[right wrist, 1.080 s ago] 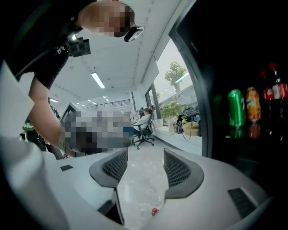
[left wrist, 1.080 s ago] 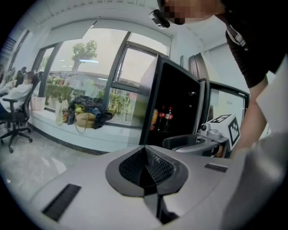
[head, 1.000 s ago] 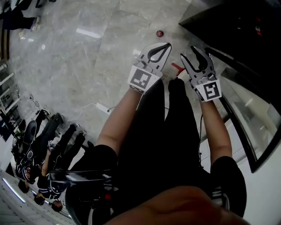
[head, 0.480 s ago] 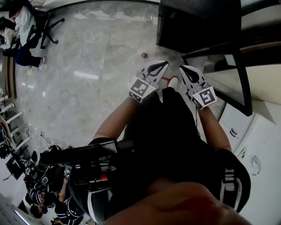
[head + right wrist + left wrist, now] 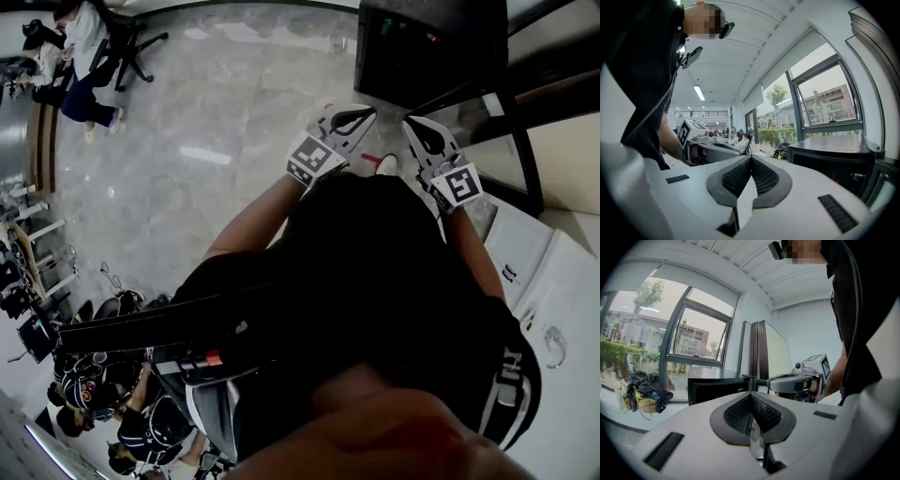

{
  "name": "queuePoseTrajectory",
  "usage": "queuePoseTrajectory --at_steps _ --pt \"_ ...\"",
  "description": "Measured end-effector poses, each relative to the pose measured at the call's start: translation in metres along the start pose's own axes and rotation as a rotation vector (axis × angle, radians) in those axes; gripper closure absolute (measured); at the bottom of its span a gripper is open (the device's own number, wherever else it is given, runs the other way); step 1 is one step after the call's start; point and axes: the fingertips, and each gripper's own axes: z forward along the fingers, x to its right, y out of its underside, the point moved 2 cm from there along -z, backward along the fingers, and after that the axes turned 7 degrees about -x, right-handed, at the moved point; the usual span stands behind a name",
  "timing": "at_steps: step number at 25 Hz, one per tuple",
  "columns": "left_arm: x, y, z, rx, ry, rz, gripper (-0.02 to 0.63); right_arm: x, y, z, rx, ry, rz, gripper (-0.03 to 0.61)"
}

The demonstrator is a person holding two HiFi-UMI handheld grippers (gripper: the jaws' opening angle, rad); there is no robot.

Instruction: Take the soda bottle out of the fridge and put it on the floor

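No soda bottle shows clearly in any view. The black fridge (image 5: 427, 47) stands ahead with its glass door (image 5: 502, 122) swung open to the right; small red and green items glint inside. It also appears as a dark box (image 5: 717, 385) in the left gripper view and at the right (image 5: 834, 161) in the right gripper view. My left gripper (image 5: 364, 112) and right gripper (image 5: 414, 124) are held side by side in front of the fridge, both shut and empty. Each gripper sees the other: the right gripper (image 5: 774, 383) and the left gripper (image 5: 705, 151).
A red strip (image 5: 372, 159) and a white shoe tip (image 5: 387, 165) lie on the grey marble floor (image 5: 216, 103) below the grippers. People sit on office chairs (image 5: 84, 47) at far left. A white cabinet (image 5: 553, 300) stands at right. Bags (image 5: 644, 397) lie by the window.
Both grippers have risen from near the floor to in front of the fridge. The right gripper's jaws, open a second ago, are shut. The small red round thing on the floor is out of sight.
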Motion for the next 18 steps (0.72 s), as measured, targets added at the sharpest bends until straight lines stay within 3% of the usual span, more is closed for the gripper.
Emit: queuePoseTrajectory --at_steps 8,18 --pt "-0.007 -0.021 -0.018 0.054 -0.041 0.021 0.618 -0.012 -0.032 0.026 0.071 -0.052 -0.065 0.567" --pt "-0.022 -0.021 -0.025 0.067 -0.083 0.01 0.618 -0.009 -0.033 0.043 0.06 -0.074 -0.071 0.568"
